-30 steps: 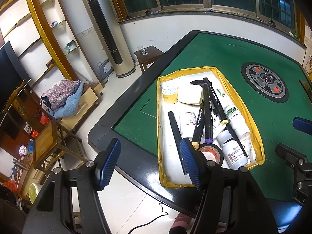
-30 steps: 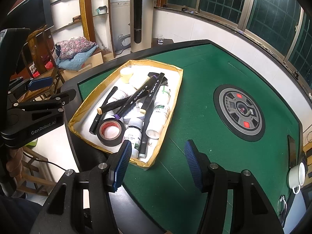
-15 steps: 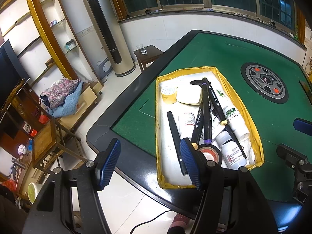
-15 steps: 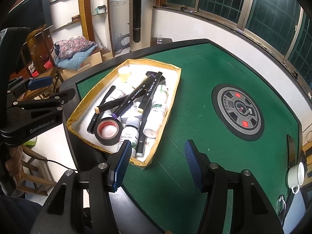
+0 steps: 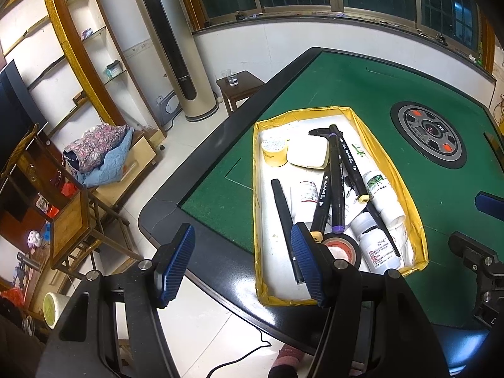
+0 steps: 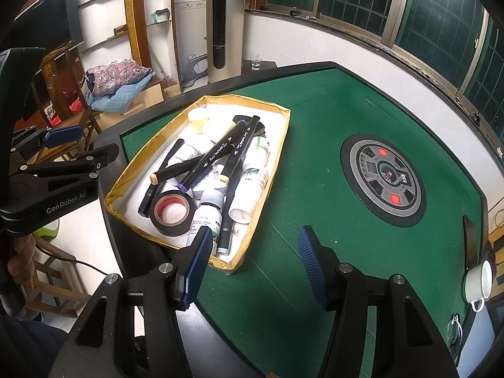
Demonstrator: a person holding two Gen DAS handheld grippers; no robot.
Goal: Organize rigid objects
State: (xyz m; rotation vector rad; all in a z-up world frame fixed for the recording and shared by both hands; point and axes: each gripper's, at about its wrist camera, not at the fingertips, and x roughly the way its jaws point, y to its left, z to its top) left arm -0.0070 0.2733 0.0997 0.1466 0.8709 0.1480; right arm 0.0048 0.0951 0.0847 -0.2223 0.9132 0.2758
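Note:
A yellow-rimmed white tray (image 5: 382,145) (image 6: 277,145) lies on the green table near its corner. It holds black markers (image 5: 335,182) (image 6: 217,154), white bottles (image 5: 379,249) (image 6: 252,186), a roll of black tape (image 5: 341,249) (image 6: 171,212), a yellow cup (image 5: 274,151) and a cream soap-like block (image 5: 307,157). My left gripper (image 5: 242,261) is open and empty, held above the table's near corner beside the tray. My right gripper (image 6: 253,267) is open and empty above the felt at the tray's near end.
A round grey control panel (image 6: 382,176) (image 5: 430,132) sits in the middle of the green felt (image 6: 315,110). A white mug (image 6: 478,280) stands at the far right edge. A tower fan (image 5: 171,44), shelves and wooden chairs (image 5: 72,223) stand on the floor to the left.
Both grippers have drawn back and up a little, so the tray looks slightly smaller and farther. Nothing in the tray has moved.

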